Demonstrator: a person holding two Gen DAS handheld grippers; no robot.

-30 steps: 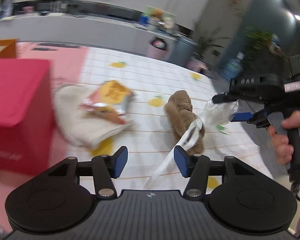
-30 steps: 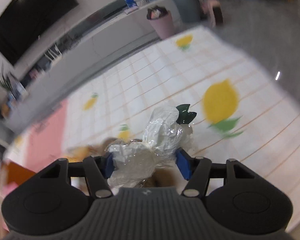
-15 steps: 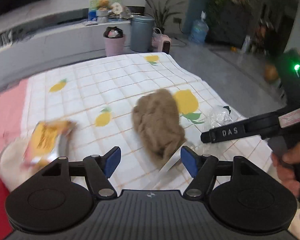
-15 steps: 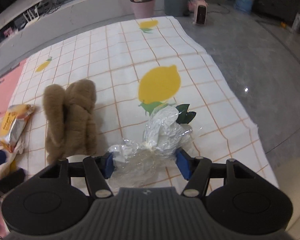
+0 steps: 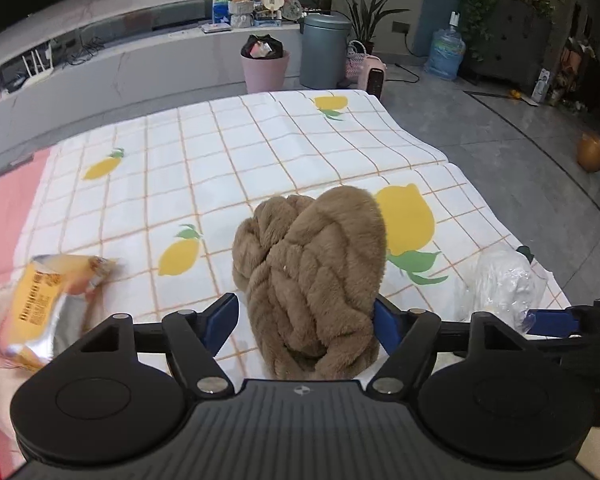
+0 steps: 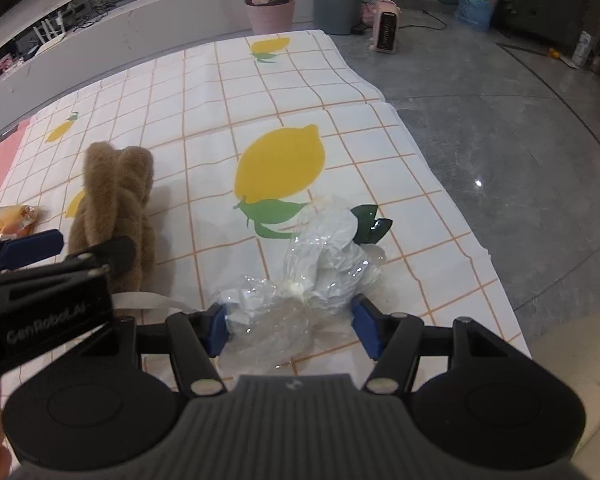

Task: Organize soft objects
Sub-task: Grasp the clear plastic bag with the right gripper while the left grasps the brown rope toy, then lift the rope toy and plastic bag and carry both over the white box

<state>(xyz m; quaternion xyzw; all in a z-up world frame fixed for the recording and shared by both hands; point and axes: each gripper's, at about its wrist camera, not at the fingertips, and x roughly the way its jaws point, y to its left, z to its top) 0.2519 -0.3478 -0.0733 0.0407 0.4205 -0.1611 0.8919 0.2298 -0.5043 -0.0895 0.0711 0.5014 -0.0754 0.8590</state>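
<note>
**Plush Between Open Jaws, Plastic Pinched**

Through the left wrist camera: found the left gripper [image 5: 302,316] released, jaws just widened, straddling the near end of the brown plush bundle [image 5: 312,272] without pinching it. Saw that bundle lying on the lemon-print tablecloth [image 5: 220,152], partly over a big lemon. Judged it light, soft and squashy, with slippery fur likely to slide under a shallow pinch, so best taken deep across the thick near end. Noted a yellow snack packet [image 5: 40,300] off to the left, blurred, on something pale that may be a towel. Noted a crumpled clear plastic wrap [image 5: 500,280] to the right, near the cloth's edge. Spotted nothing blocking the plush itself.

Through the right wrist camera: found the right gripper [image 6: 290,326] clenched on the plastic wrap, both blue pads apparently pressed into its near folds, the rest resting on the cloth. Judged the wrap very light, crackly and slick, easily crushed. Saw a white ribbon [image 6: 148,302] trailing from the plush toward this gripper, a likely snag. Saw the other gripper close alongside, crowding the space.
</note>
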